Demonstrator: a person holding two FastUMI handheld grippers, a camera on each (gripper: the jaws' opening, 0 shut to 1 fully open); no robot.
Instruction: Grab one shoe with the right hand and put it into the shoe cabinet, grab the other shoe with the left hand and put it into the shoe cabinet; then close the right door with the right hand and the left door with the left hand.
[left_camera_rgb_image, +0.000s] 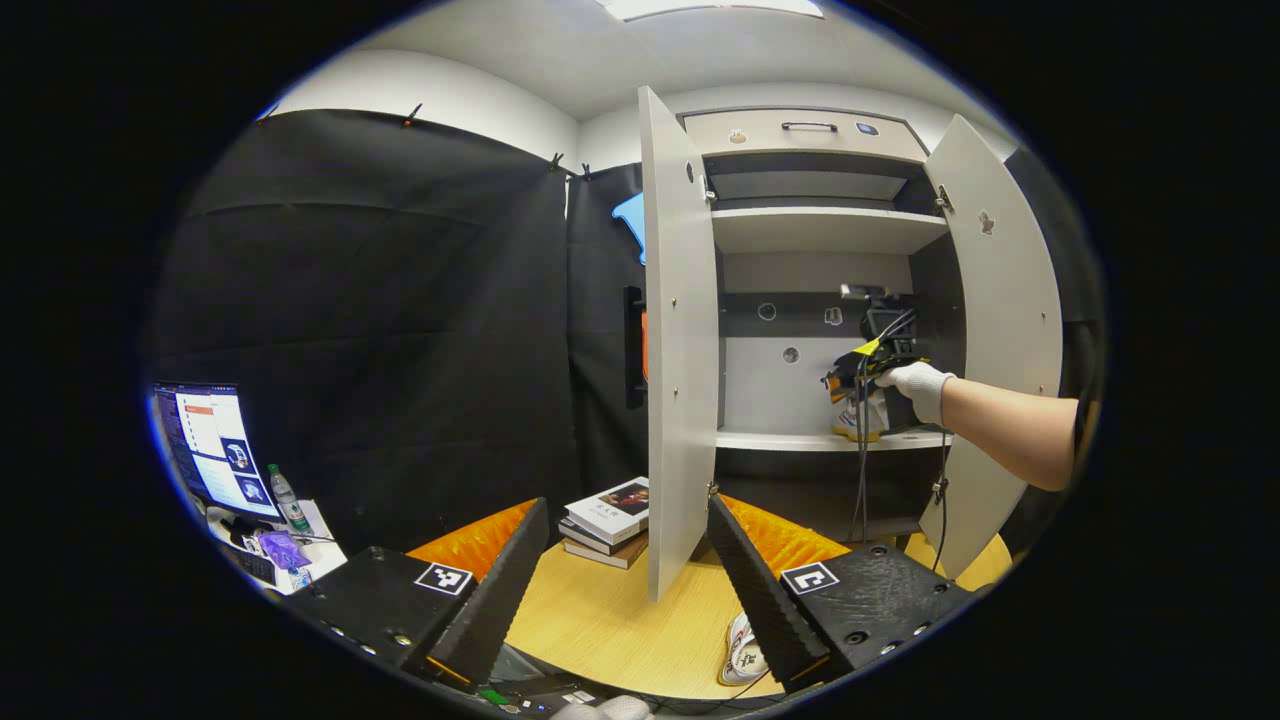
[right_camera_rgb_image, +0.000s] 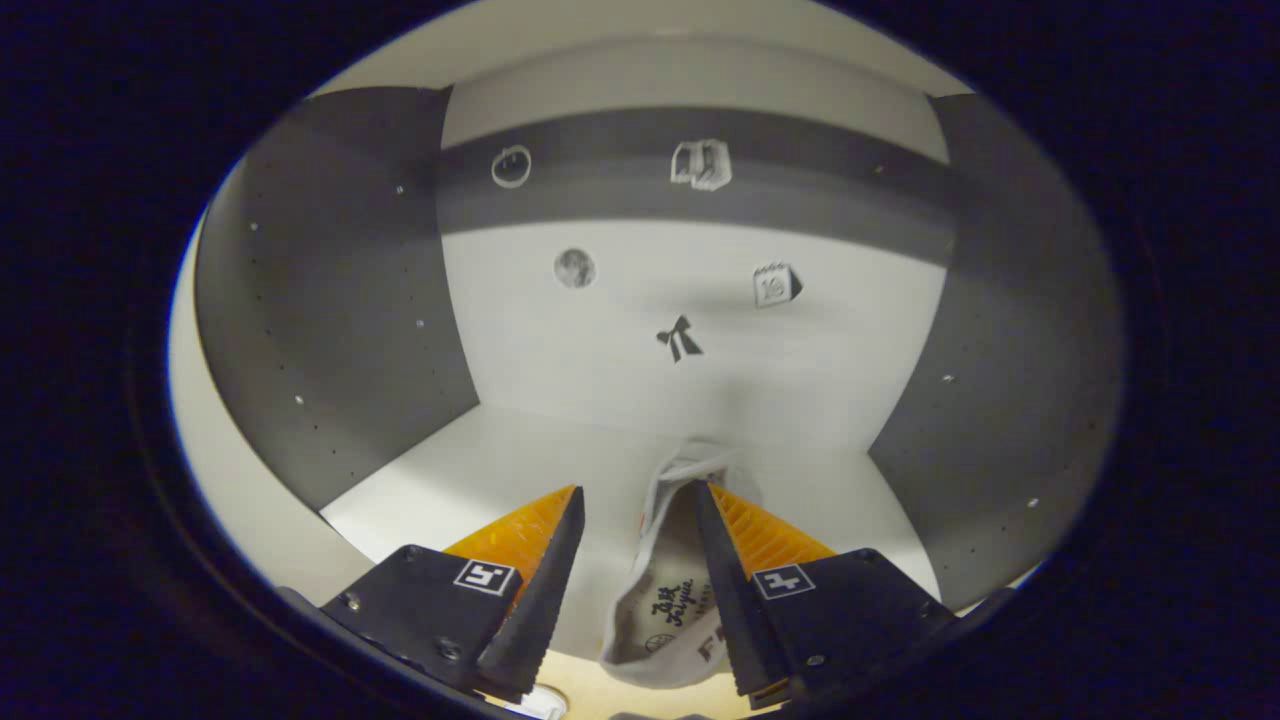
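Lying on the cabinet's (right_camera_rgb_image: 560, 330) white shelf (right_camera_rgb_image: 470, 470), one shoe (right_camera_rgb_image: 665, 590) runs lengthwise straight into the compartment, one end near the back wall, the open collar toward the camera at the shelf's front edge. The right gripper (right_camera_rgb_image: 635, 505) straddles it with fingers spread; the right finger (right_camera_rgb_image: 740, 530) sits against the shoe's side, the left finger stands clear of it, so nothing is clamped. Bare shelf lies to the shoe's left as far as the grey side wall; less room shows on its right.

In the left gripper view, both doors stand open, the left door (left_camera_rgb_image: 680, 350) edge-on and the right door (left_camera_rgb_image: 1000, 300) swung wide. A gloved hand (left_camera_rgb_image: 920, 385) holds the right gripper (left_camera_rgb_image: 860, 375) at the shelf, above the shoe (left_camera_rgb_image: 858, 418). The left gripper (left_camera_rgb_image: 630, 520) hangs released over the table (left_camera_rgb_image: 620, 620). The other shoe (left_camera_rgb_image: 742, 650) lies on the table just beside its right finger, near the table's front edge; its direction is unclear. Books (left_camera_rgb_image: 610, 520) sit near the left door.
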